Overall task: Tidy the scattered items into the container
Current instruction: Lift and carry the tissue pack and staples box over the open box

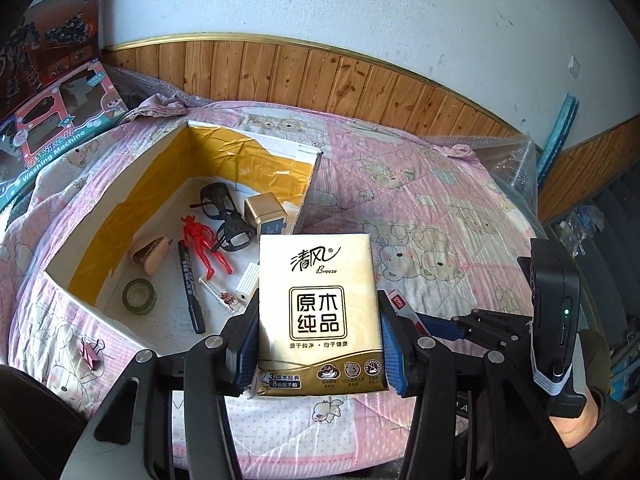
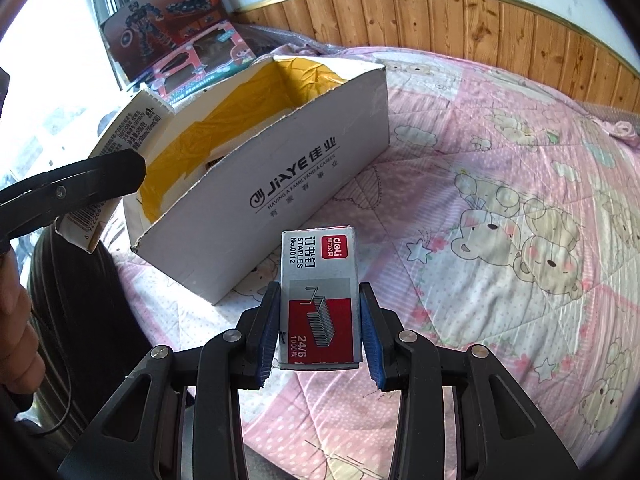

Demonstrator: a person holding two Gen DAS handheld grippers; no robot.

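Holding one tissue pack (image 1: pixel 318 312); one staple box (image 2: pixel 320 300); one carton (image 2: pixel 280 184).

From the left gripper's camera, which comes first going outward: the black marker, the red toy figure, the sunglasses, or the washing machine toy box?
Measured from the left gripper, which holds the tissue pack:
1. Black marker, just left, on the cardboard box floor.
2. Red toy figure, a little beyond it.
3. Sunglasses, deeper in the box.
4. Washing machine toy box, far left, outside the box.
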